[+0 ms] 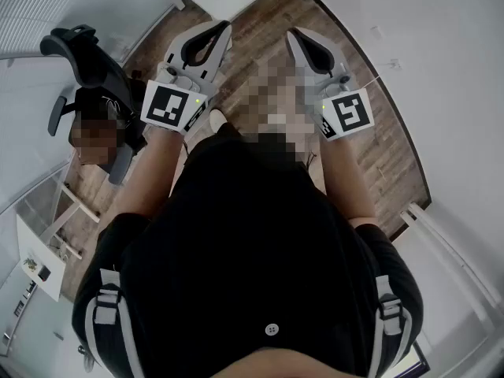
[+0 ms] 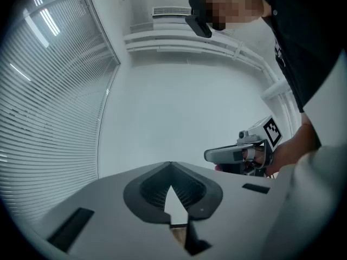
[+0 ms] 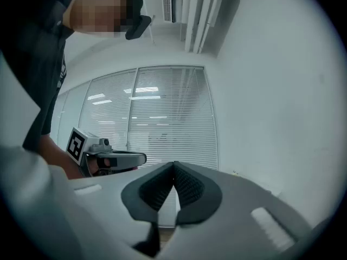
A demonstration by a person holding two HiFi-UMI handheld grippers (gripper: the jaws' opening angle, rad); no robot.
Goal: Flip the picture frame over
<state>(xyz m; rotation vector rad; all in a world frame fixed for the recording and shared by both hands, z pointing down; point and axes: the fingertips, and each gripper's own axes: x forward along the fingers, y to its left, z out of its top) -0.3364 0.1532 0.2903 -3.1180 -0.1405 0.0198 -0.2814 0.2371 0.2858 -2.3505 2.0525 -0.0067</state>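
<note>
No picture frame shows in any view. A person in a black shirt holds both grippers level in front of the body, above a wooden floor (image 1: 268, 10). My left gripper (image 1: 223, 27) (image 2: 171, 164) has its jaws closed tip to tip with nothing between them. My right gripper (image 1: 291, 33) (image 3: 174, 163) is likewise shut and empty. The two sit side by side, a short gap apart. Each appears in the other's camera: the right gripper (image 2: 207, 155) in the left gripper view, the left gripper (image 3: 143, 158) in the right gripper view.
A black office chair (image 1: 90, 65) stands at the left on the floor. A white wall (image 1: 441, 61) curves along the right. Slatted window blinds (image 3: 162, 118) (image 2: 43, 118) lie ahead of both grippers. A small white table (image 1: 39, 268) sits at the lower left.
</note>
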